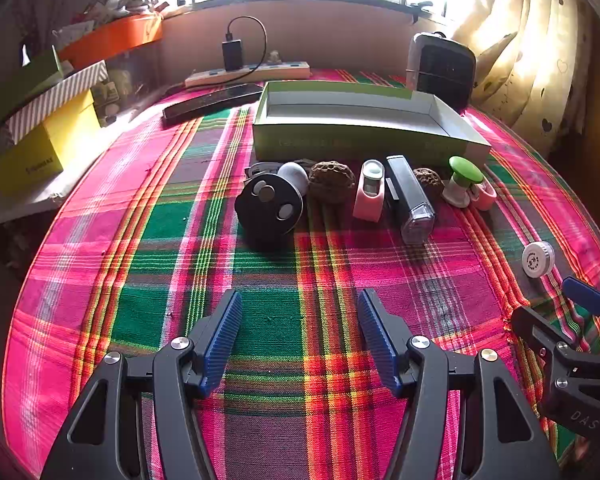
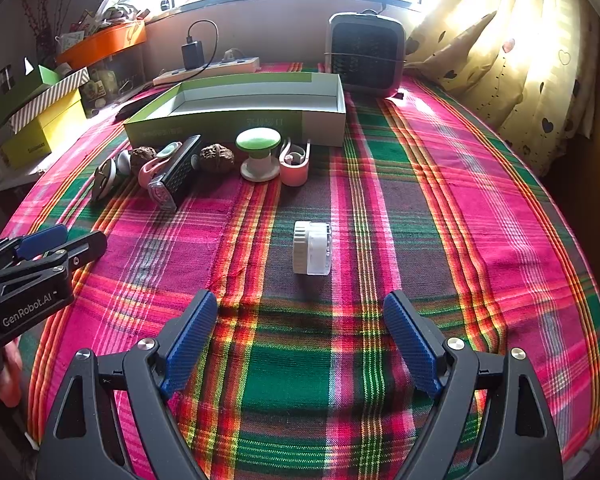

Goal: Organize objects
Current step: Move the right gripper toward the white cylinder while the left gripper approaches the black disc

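An open green box point(image 1: 360, 142) point(image 2: 236, 122) stands at the far side of the plaid table. In front of it lies a row of small things: a black round disc point(image 1: 269, 208), two walnuts point(image 1: 331, 186) point(image 2: 217, 157), a pink holder point(image 1: 369, 192), a black bike light point(image 1: 410, 200) point(image 2: 176, 174), a green-topped knob point(image 1: 462, 180) point(image 2: 259, 154) and a pink clip point(image 2: 295, 162). A white round cap point(image 2: 312, 247) point(image 1: 538, 259) lies alone, just ahead of my right gripper point(image 2: 296, 312), which is open and empty. My left gripper point(image 1: 300, 308) is open and empty, short of the row.
A grey heater point(image 2: 366, 52) stands at the back right beside a yellow curtain point(image 2: 512, 60). A power strip with a charger point(image 1: 248, 70) and a dark flat bar point(image 1: 212, 102) lie behind the box. Stacked boxes point(image 1: 40, 120) sit on a shelf at the left.
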`<state>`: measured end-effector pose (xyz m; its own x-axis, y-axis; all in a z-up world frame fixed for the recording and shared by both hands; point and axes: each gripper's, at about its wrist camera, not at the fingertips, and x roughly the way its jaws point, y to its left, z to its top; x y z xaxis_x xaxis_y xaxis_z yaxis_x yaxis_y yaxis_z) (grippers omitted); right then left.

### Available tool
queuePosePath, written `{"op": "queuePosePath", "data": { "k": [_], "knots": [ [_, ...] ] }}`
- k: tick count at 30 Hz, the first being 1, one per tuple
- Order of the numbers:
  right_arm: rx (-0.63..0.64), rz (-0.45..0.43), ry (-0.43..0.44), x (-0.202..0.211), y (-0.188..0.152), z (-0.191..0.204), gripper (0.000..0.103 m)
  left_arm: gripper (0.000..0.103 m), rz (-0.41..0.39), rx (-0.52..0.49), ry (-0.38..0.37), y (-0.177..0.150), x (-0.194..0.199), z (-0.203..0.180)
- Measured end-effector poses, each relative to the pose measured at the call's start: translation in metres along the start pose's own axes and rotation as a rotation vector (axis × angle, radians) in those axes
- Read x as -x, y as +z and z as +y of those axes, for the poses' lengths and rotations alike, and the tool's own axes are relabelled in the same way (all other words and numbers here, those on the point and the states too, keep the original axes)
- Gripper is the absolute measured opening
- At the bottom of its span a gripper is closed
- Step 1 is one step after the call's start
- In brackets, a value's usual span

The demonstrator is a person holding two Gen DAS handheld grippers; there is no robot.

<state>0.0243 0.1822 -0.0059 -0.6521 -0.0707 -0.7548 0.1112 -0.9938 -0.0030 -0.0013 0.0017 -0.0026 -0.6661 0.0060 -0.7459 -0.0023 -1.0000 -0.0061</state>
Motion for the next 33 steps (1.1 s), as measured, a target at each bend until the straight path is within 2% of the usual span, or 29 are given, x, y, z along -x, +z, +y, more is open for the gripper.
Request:
{"op": "queuePosePath", "data": {
  "k": [9,28,33],
  "knots": [
    [0.014,0.005,0.016,-0.004,0.005,-0.01,0.085,0.059,0.002,-0.011,-0.008,-0.004,0.004,0.0],
    [-0.011,0.012,-0.011,-0.009,0.012,-0.015,0.085,0.06,0.019,-0.032,-0.036,0.008,-0.001,0.002],
    [-0.042,0.03,-0.026,-0.013,0.019,-0.025,0.085,0.06,0.032,0.012,-0.051,0.018,-0.007,0.017]
  ]
}}
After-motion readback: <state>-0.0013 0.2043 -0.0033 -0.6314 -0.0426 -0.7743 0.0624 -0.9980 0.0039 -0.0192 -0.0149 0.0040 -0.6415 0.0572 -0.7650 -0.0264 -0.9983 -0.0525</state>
